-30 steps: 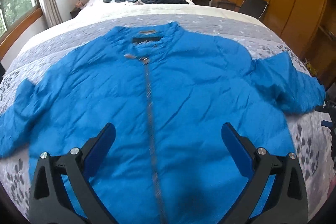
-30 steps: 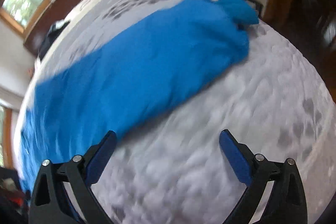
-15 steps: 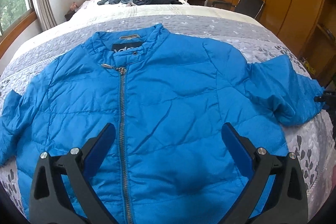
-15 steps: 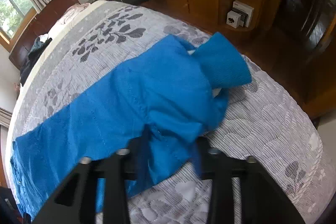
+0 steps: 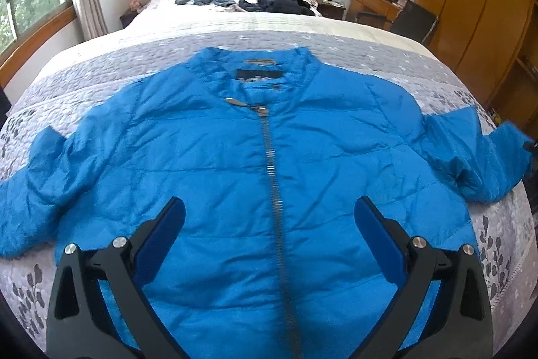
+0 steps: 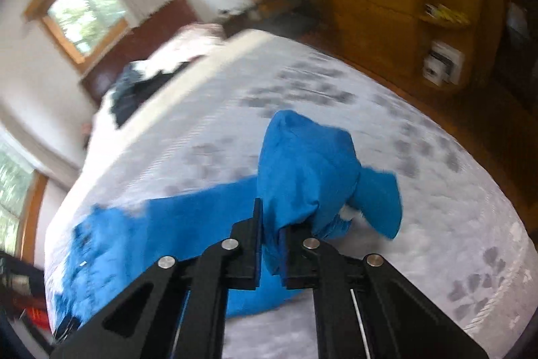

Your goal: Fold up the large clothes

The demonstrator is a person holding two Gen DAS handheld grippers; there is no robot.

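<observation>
Bedspread (image 5: 386, 56), grey with leaf prints, carries a bright blue puffer jacket (image 5: 218, 164) lying front-up and spread flat, zipped to the collar, both sleeves out sideways and the shiny fabric lightly creased. Above its hem hovers the left gripper (image 5: 269, 224), jaws wide and holding nothing. Right gripper (image 6: 271, 224) is clamped on the bunched sleeve end (image 6: 302, 170), apparently raised off the cover, though blur hides detail.

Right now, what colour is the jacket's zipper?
Silver-grey metal zipper on the bright blue jacket; clearest in the left wrist view.
</observation>
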